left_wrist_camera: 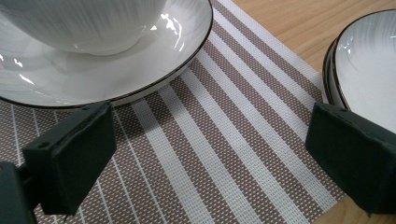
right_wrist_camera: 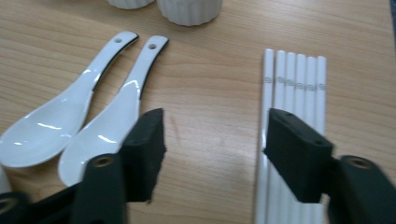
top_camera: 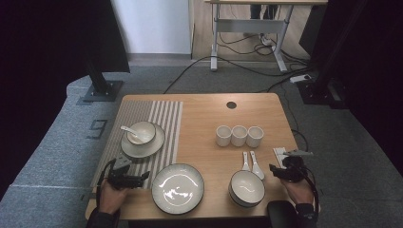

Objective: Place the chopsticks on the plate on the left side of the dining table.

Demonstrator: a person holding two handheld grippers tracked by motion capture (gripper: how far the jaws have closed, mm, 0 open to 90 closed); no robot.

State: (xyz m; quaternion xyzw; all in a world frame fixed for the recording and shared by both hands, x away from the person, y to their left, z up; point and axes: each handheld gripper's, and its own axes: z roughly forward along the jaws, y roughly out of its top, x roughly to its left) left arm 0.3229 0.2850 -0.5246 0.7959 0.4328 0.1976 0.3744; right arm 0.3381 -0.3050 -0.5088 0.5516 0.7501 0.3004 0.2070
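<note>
Left tool [top_camera: 142,179] is hovering wide open, holding nothing, over one striped placemat [left_wrist_camera: 224,140] bearing one plate [top_camera: 142,147] with bowl. Rightward are lying one large plate [top_camera: 177,188], three cups [top_camera: 239,136], two spoons [right_wrist_camera: 79,121], five white sticks [right_wrist_camera: 294,84]. Right tool [right_wrist_camera: 212,149] is gaping empty over the wooden desk [top_camera: 204,128]; carpeted floor beyond.

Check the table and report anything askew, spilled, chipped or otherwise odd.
Nothing stands out. The bowl sits upright on its plate on the striped mat; the two spoons, the white chopsticks and the three cups lie in tidy rows. No spill or chip shows. Both grippers, left and right, are open and empty.
</note>
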